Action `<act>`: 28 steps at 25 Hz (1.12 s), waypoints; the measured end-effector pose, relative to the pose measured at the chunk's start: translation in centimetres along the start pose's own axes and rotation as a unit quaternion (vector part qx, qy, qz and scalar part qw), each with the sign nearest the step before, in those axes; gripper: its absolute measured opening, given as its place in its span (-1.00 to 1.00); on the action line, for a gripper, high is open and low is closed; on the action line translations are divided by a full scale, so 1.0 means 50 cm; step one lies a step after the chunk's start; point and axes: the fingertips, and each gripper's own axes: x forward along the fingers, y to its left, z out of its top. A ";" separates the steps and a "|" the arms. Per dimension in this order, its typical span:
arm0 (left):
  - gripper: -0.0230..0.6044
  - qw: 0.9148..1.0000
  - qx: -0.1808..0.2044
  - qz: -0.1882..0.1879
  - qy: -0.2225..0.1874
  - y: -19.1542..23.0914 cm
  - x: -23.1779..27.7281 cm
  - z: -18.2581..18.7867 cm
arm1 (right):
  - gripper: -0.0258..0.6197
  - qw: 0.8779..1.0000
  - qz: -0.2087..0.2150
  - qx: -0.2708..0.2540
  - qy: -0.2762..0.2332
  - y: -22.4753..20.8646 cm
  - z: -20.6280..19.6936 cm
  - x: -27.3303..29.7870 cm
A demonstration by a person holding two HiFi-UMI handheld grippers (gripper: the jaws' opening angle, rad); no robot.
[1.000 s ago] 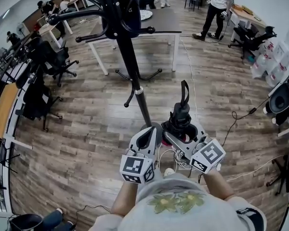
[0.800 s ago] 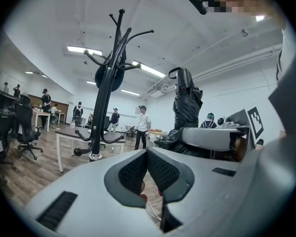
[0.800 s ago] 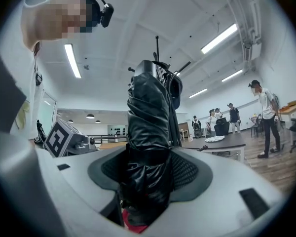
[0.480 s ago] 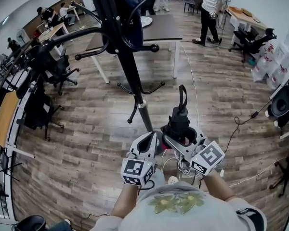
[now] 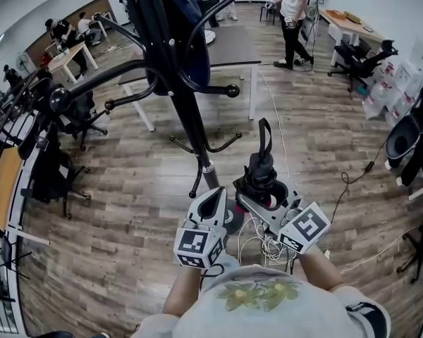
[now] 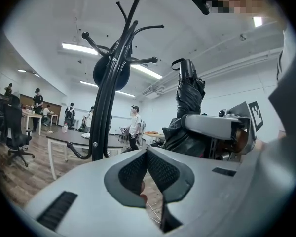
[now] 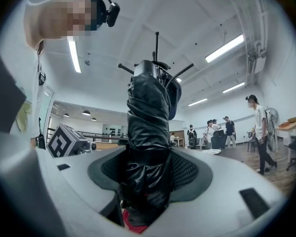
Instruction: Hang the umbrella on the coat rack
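Note:
The black coat rack [image 5: 185,104] rises just ahead of me, its curved hooks spreading at the top of the head view. A folded black umbrella [image 5: 261,173] stands upright, strap loop on top, with my right gripper [image 5: 256,197] shut on its lower part. In the right gripper view the umbrella [image 7: 148,127] fills the gap between the jaws and hides most of the rack. My left gripper [image 5: 214,197] is beside it on the left, near the pole, shut with nothing held. The left gripper view shows the rack [image 6: 111,83] left of the umbrella [image 6: 190,102].
A dark garment [image 5: 187,20] hangs on the rack's upper hooks. Behind it stands a dark-topped table [image 5: 233,44] with white legs. Office chairs [image 5: 56,167] line the left, more chairs [image 5: 359,55] stand at right. A person [image 5: 292,13] stands at the back. Cables [image 5: 268,245] lie by my feet.
Both grippers and the umbrella have come closer to the coat rack, whose hooks now loom larger and nearer in the head view. The grip on the umbrella is unchanged.

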 end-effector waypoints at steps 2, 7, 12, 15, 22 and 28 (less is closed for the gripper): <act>-0.92 1.000 0.001 -0.003 0.000 0.005 0.012 0.003 | -0.15 1.000 0.000 -0.009 -0.009 -0.008 0.017 0.008; -0.92 1.000 0.005 -0.010 -0.001 0.011 0.037 0.008 | -0.15 0.999 -0.005 -0.035 -0.014 -0.036 0.047 0.023; -0.92 1.000 0.002 -0.016 -0.002 0.018 0.052 0.017 | -0.15 0.998 -0.008 -0.050 -0.022 -0.053 0.073 0.039; -0.92 1.000 0.003 -0.017 -0.003 0.022 0.059 0.022 | -0.15 0.998 -0.006 -0.056 -0.028 -0.058 0.086 0.049; -0.92 1.000 0.004 -0.016 -0.002 0.037 0.061 0.022 | -0.14 0.998 -0.002 -0.060 -0.024 -0.064 0.096 0.079; -0.92 1.000 0.005 -0.010 0.006 0.054 0.058 0.020 | -0.14 0.999 0.006 -0.045 -0.021 -0.070 0.098 0.105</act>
